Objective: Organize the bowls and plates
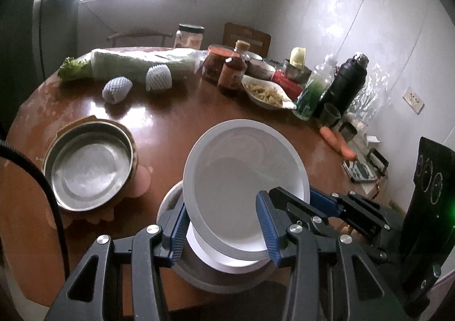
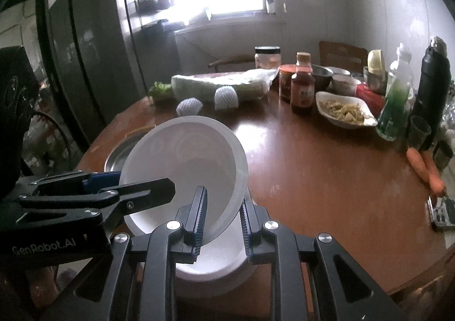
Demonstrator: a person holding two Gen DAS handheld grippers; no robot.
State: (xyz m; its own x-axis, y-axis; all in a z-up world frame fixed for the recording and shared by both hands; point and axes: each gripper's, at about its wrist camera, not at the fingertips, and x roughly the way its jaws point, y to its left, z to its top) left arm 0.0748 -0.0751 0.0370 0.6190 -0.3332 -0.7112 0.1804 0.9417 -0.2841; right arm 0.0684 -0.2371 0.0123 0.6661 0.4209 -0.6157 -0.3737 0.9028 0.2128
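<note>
A white bowl (image 1: 244, 179) is tilted above a stack of white bowls (image 1: 227, 267) near the table's front edge. It also shows in the right wrist view (image 2: 184, 162), over the same stack (image 2: 213, 261). My left gripper (image 1: 224, 227) has its blue pads on either side of the tilted bowl's lower rim, wide apart. My right gripper (image 2: 221, 221) has its fingers astride the bowl's right rim, one pad inside and one outside. The right gripper shows in the left wrist view (image 1: 312, 204) at the bowl's right edge.
A metal pan (image 1: 91, 167) sits on a mat at the left. At the back are wrapped cabbage (image 1: 142, 65), sauce jars (image 1: 231, 72), a dish of food (image 1: 267, 92), a green bottle (image 1: 310, 96), a black flask (image 1: 347, 82) and carrots (image 1: 338, 142).
</note>
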